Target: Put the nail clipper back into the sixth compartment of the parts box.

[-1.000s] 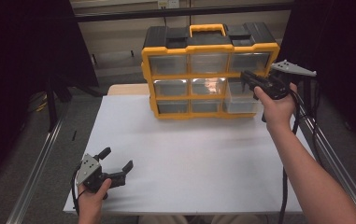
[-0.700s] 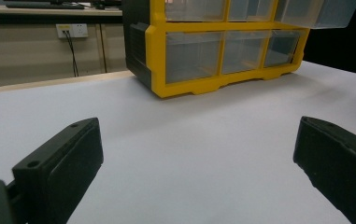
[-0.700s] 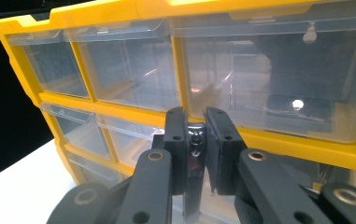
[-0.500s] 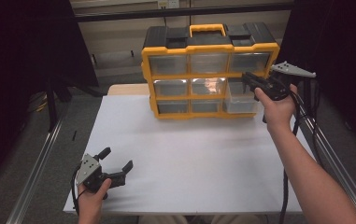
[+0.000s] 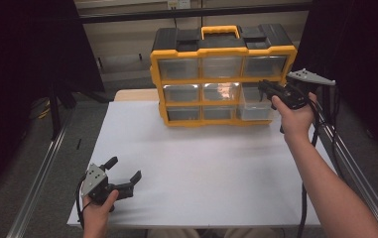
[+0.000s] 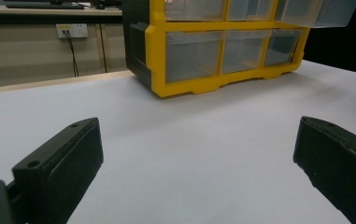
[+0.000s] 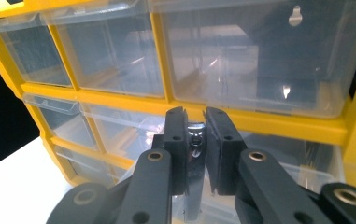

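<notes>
The right tool [image 7: 195, 135] is clamped on the lip of the middle-right drawer [image 5: 256, 101], pulled partly out of the yellow organiser [image 5: 221, 74] at the tabletop's [image 5: 201, 163] far edge. The left tool [image 5: 124, 178] rests open near the near-left corner.

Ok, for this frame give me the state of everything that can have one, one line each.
Organizer cabinet: upright at the table's far edge.
Middle-right drawer: pulled partway out.
The other drawers: pushed in.
Right gripper: shut on the middle-right drawer's front lip.
Left gripper: open, nothing between its jaws, low over the white table.
</notes>
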Demonstrator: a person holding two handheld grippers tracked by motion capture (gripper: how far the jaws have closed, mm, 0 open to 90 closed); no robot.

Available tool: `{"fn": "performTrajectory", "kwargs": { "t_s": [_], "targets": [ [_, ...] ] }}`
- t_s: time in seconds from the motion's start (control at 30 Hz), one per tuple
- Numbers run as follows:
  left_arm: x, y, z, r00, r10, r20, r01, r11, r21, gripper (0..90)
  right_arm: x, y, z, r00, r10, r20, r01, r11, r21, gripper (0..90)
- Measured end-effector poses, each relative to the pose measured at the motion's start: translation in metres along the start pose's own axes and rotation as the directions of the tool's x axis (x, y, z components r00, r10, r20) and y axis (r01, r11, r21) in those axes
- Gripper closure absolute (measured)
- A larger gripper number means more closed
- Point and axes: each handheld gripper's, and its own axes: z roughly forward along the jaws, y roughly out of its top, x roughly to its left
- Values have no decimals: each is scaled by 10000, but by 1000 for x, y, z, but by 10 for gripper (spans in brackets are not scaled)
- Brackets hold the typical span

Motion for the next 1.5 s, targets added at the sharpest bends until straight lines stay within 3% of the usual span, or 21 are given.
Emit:
{"fn": "performTrajectory", "kwargs": {
  "t_s": [0.6,0.63,0.67,0.73,0.77,0.8,0.83,0.87,1.03,1.2,1.33,1.4,1.43,1.5],
  "targets": [
    [1,-1,-3,10000,-64,-7,64,9999,-90,17,-1,-10,3,9999,-122,-63,124,9993,363,793],
    [1,-1,-3,9999,-66,-90,66,10000,-24,17,1,-10,4,9998,-66,-180,69,9998,187,701],
    [1,-1,-3,9999,-66,-90,66,10000,-24,17,1,-10,4,9998,-66,-180,69,9998,187,701],
    [1,-1,-2,10000,-87,22,87,9999,-88,17,3,-10,4,9995,-178,-262,182,9997,168,607],
    [1,0,-2,10000,-32,14,33,10000,-69,17,6,-11,3,9995,-17,-329,17,10000,24,494],
    [1,0,-2,10000,-32,14,33,10000,-69,17,6,-11,3,9995,-17,-329,17,10000,24,494],
    [1,0,-1,10000,30,15,-30,10000,-37,17,8,-11,0,9991,-5,-435,1,10000,-82,428],
    [0,-1,-1,10000,-6,16,6,10000,-10,17,8,-11,0,9991,-5,-435,1,10000,-82,428],
    [1,-1,-4,10000,-73,-53,73,10000,-63,16,11,-10,-11,9963,93,-853,-124,9993,-359,257],
    [1,0,-5,10000,64,-57,-63,10000,18,17,16,-12,-26,9925,-30,-1220,-42,9983,-585,193],
    [0,0,-4,10000,-71,14,72,9999,-143,17,16,-16,-35,9885,-186,-1498,58,9963,-857,141],
    [0,1,-6,9999,-17,-126,16,9999,-112,17,17,-21,-41,9876,-194,-1558,56,9961,-880,125],
    [0,1,-6,10000,-39,-62,38,9999,-110,17,19,-25,-46,9843,-483,-1696,363,9967,-727,110],
    [1,0,-6,9999,-115,-105,113,9998,-165,17,20,-27,-49,9835,-586,-1711,468,9963,-724,107]
  ]
}}
